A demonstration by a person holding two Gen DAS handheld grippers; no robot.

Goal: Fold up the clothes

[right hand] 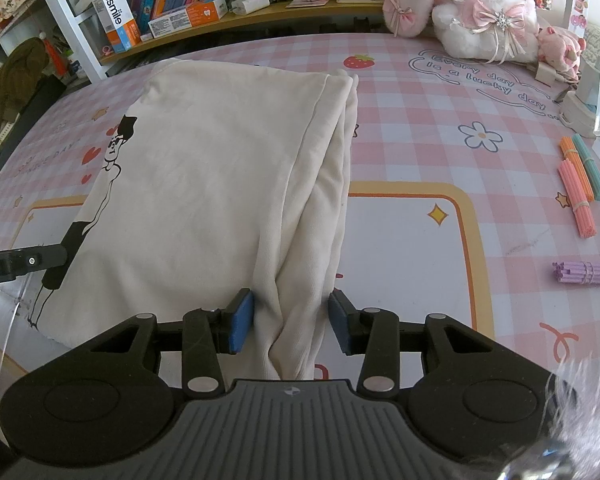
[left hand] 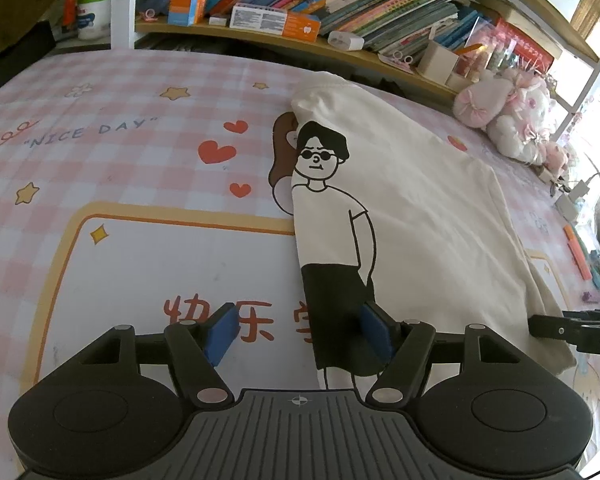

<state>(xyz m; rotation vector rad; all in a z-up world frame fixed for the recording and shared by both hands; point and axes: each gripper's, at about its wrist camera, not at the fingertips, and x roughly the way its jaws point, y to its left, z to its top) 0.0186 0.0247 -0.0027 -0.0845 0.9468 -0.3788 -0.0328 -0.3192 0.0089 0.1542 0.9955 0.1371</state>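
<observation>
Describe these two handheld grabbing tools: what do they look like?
Both look alike. The left gripper and right gripper each have a ribbed grey body, two round black discs, black linkage arms with silver pivot pins, and blue pads on the fingertips. A small crosshair mark sits mid-body. White lettering marks each tool's side.

My right gripper's (right hand: 291, 322) body hides the shirt's (right hand: 204, 184) near hem; a blurred smear (right hand: 572, 420) covers that view's lower-right corner.

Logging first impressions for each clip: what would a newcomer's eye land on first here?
Probably the cream T-shirt lying partly folded on the pink checked table cover, its cartoon print of a figure in sunglasses along the left fold. Next, the fluffy white toy rabbit at the far right, below the crowded bookshelf.
</observation>
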